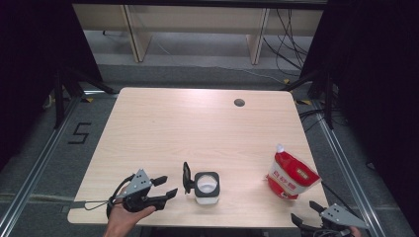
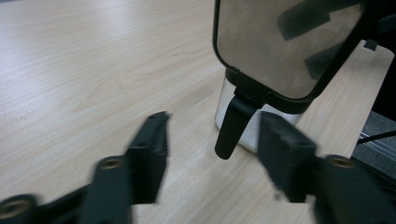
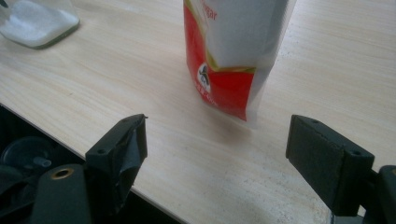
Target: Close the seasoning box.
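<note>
open-lidded jar (image 1: 206,187) and red pouch (image 1: 291,176) on pale wooden table (image 1: 197,128); both grippers agape

1 jar (image 1: 206,187), 1 pouch (image 1: 291,176), 2 claws.

In the high view the right tool (image 1: 302,211) is cut by the bottom edge, the hand holding it out of frame. In the left tool's own view its jaws are smeared by blur, and the jar (image 2: 252,116) with its raised lid (image 2: 285,42) runs off the top edge. In the right tool view the red and white pouch (image 3: 229,60) loses its top to the frame, its print only partly readable, and the jar (image 3: 37,23) is clipped at the corner
</note>
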Action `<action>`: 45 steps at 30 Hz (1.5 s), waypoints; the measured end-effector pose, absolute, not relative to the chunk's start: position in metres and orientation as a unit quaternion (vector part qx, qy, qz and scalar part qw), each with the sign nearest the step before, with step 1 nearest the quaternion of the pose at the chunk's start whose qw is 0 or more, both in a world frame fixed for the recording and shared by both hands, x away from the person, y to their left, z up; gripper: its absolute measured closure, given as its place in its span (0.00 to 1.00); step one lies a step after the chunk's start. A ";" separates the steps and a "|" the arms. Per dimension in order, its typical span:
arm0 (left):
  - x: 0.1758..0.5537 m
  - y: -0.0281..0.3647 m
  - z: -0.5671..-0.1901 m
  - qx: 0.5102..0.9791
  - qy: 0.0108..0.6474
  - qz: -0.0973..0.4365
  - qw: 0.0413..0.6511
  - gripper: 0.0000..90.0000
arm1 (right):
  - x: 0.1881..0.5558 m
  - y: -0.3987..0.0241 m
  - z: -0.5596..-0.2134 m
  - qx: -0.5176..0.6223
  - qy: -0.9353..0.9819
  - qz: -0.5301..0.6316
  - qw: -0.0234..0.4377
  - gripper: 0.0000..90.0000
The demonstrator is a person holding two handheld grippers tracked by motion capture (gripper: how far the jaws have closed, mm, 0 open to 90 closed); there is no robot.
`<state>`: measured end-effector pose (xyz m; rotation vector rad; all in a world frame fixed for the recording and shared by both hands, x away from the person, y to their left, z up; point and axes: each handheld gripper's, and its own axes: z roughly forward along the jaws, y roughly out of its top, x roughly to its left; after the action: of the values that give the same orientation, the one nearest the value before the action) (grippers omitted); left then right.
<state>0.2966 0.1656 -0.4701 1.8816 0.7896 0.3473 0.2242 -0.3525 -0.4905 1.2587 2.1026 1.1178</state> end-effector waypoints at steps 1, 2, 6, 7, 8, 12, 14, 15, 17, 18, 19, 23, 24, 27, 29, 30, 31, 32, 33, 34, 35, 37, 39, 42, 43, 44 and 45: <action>0.296 0.165 -0.468 0.782 0.325 0.153 0.510 0.59 | 0.223 -0.354 -0.489 0.454 0.762 0.401 0.229 0.24; 0.296 0.165 -0.467 0.783 0.317 0.158 0.511 0.68 | 0.223 -0.353 -0.490 0.457 0.761 0.402 0.224 0.24; 0.295 0.163 -0.462 0.785 0.304 0.172 0.512 0.91 | 0.223 -0.354 -0.489 0.464 0.757 0.407 0.215 0.24; 0.295 0.161 -0.458 0.791 0.296 0.178 0.506 0.95 | 0.221 -0.351 -0.488 0.472 0.752 0.405 0.217 0.24; 0.295 0.161 -0.457 0.792 0.294 0.178 0.505 0.97 | 0.221 -0.351 -0.488 0.468 0.755 0.405 0.217 0.24; 0.294 0.154 -0.450 0.789 0.288 0.172 0.516 0.99 | 0.223 -0.350 -0.489 0.461 0.759 0.401 0.224 0.24; 0.294 0.153 -0.447 0.791 0.284 0.174 0.512 0.99 | 0.220 -0.349 -0.487 0.478 0.751 0.403 0.211 0.24; 0.294 0.148 -0.444 0.793 0.281 0.169 0.514 0.99 | 0.220 -0.350 -0.487 0.474 0.753 0.404 0.213 0.24; 0.295 0.146 -0.442 0.795 0.275 0.171 0.513 0.99 | 0.220 -0.350 -0.487 0.473 0.753 0.403 0.215 0.24; 0.296 0.143 -0.439 0.796 0.266 0.174 0.515 0.99 | 0.220 -0.350 -0.487 0.475 0.753 0.404 0.212 0.24; 0.296 0.142 -0.438 0.798 0.265 0.176 0.512 0.99 | 0.220 -0.350 -0.487 0.477 0.753 0.400 0.212 0.24; 0.297 0.138 -0.437 0.800 0.265 0.170 0.511 0.99 | 0.223 -0.351 -0.488 0.458 0.760 0.405 0.221 0.24; 0.297 0.136 -0.436 0.804 0.261 0.176 0.505 0.99 | 0.222 -0.350 -0.488 0.462 0.758 0.404 0.219 0.24; 0.297 0.134 -0.436 0.806 0.262 0.177 0.501 0.99 | 0.221 -0.350 -0.488 0.470 0.755 0.402 0.218 0.24; 0.298 0.135 -0.434 0.806 0.263 0.180 0.499 0.99 | 0.221 -0.349 -0.487 0.475 0.753 0.403 0.214 0.24; 0.298 0.135 -0.433 0.803 0.265 0.176 0.503 0.99 | 0.221 -0.350 -0.488 0.472 0.753 0.404 0.217 0.24; 0.298 0.136 -0.431 0.805 0.259 0.182 0.501 0.99 | 0.222 -0.350 -0.488 0.466 0.755 0.405 0.222 0.24; 0.298 0.136 -0.431 0.805 0.259 0.182 0.501 0.99 | 0.222 -0.350 -0.488 0.466 0.755 0.405 0.222 0.24; 0.299 0.136 -0.428 0.805 0.259 0.183 0.501 0.99 | 0.223 -0.351 -0.488 0.461 0.756 0.404 0.228 0.24; 0.299 0.136 -0.426 0.804 0.258 0.186 0.502 0.99 | 0.222 -0.350 -0.488 0.467 0.755 0.405 0.220 0.24; 0.300 0.136 -0.424 0.803 0.256 0.186 0.505 0.99 | 0.222 -0.350 -0.488 0.467 0.755 0.405 0.220 0.24; 0.299 0.135 -0.421 0.804 0.254 0.192 0.501 0.99 | 0.222 -0.350 -0.488 0.468 0.754 0.405 0.219 0.24; 0.299 0.134 -0.422 0.807 0.250 0.189 0.500 0.99 | 0.223 -0.350 -0.488 0.465 0.755 0.405 0.223 0.24; 0.300 0.131 -0.425 0.810 0.250 0.188 0.496 0.99 | 0.222 -0.349 -0.487 0.470 0.753 0.405 0.219 0.24; 0.300 0.131 -0.425 0.812 0.251 0.189 0.492 0.99 | 0.223 -0.351 -0.487 0.462 0.757 0.404 0.224 0.24; 0.300 0.130 -0.426 0.812 0.250 0.190 0.493 0.99 | 0.223 -0.351 -0.487 0.460 0.759 0.402 0.226 0.24; 0.301 0.129 -0.426 0.813 0.246 0.186 0.493 0.99 | 0.222 -0.350 -0.488 0.468 0.754 0.405 0.219 0.24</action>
<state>0.3012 0.1289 -0.4257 1.9727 0.5966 0.4506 0.2222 -0.3499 -0.4879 1.2962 2.0870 1.1200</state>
